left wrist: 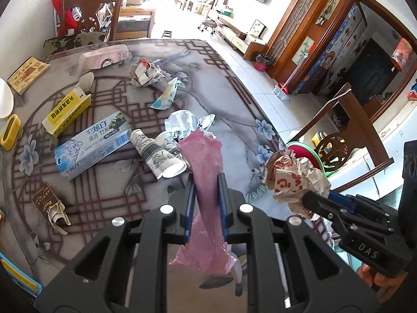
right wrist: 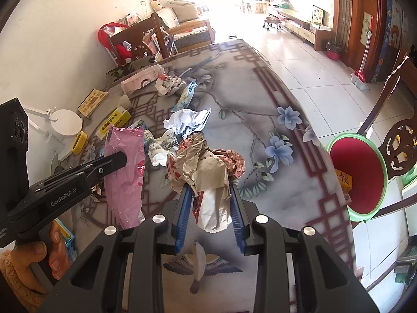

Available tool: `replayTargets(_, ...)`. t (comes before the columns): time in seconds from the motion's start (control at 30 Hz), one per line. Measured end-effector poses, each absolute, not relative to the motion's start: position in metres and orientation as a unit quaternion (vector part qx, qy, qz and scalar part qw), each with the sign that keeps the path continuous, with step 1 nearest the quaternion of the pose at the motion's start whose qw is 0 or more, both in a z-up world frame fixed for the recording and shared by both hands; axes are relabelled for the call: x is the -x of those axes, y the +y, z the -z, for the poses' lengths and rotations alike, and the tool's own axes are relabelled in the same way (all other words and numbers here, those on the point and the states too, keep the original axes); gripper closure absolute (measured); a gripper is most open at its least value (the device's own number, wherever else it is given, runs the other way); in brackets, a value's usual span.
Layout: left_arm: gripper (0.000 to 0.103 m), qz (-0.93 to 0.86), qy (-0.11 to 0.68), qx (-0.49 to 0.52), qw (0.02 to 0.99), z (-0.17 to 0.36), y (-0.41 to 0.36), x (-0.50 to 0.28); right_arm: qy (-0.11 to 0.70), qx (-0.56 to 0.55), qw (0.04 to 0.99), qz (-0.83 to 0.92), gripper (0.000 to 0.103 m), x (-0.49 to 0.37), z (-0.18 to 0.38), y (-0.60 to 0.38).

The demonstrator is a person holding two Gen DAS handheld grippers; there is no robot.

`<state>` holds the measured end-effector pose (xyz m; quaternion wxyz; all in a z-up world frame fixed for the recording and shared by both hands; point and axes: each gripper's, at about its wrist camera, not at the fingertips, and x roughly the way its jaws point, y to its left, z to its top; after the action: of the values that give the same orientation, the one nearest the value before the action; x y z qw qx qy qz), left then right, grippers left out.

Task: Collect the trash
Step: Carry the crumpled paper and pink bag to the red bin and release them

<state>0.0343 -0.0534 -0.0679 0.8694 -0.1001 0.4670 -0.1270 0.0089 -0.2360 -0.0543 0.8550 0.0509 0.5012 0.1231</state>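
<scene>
Presently both loads are lifted: left claw point(left wrist: 206, 182) grips pink bag point(left wrist: 206, 167), right claw point(right wrist: 208, 193) grips crumpled wrapper point(right wrist: 206, 164); next comes the red bin point(right wrist: 359, 174) beside the surface point(right wrist: 273, 91).

"DAS" on right hand-held gripper point(left wrist: 299, 200) — "GenRobot.AI" on left hand-held gripper point(right wrist: 125, 157) — "3D" on toothpaste box point(left wrist: 93, 147).

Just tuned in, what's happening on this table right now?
A person is clearing trash with a set of tongs in each hand. The left tongs are shut on a pink plastic bag; the right tongs are shut on a crumpled brown paper wrapper, both held above the patterned tablecloth. A blue toothpaste box, a yellow carton and crumpled paper cups lie uncollected. A red-lined green bin sits beside the table.
</scene>
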Motion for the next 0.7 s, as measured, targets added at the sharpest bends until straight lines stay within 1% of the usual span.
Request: replayTargets(0.7,0.087,0.136,0.478,0.098,0.862,0.073,-0.108,-0.049,0.505,-0.063,0.854,-0.105,0.074,-0.02,0.057,-0.295)
